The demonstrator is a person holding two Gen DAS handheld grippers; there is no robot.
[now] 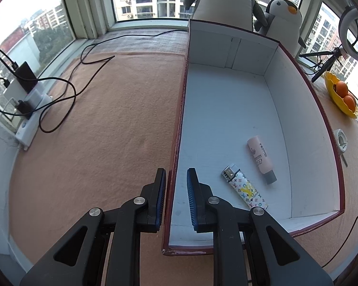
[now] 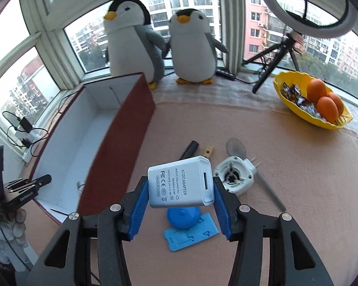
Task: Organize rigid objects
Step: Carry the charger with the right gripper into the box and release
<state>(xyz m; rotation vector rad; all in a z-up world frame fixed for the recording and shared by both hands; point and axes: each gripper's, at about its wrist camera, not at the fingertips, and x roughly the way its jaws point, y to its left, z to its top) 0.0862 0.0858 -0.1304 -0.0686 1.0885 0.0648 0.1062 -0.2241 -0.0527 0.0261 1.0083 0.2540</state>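
Adapter [image 2: 181, 186] clamped in right gripper [image 2: 179, 202]; left gripper [image 1: 176, 200] pinches box wall [image 1: 176, 166]; lighter [image 1: 244, 188] inside.

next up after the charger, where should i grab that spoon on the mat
Take the spoon by its grey handle, coming from above on the open right side. The bowl end lies flat against the mat beside the round white plug, while the handle runs clear toward the front.

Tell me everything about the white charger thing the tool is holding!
The white adapter is a smooth plastic block with rounded corners, grey printed lettering on its broad face and a USB slot on its end. It hangs tilted above the carpet, pinched between the right tool's blue pads. Nothing else touches it.
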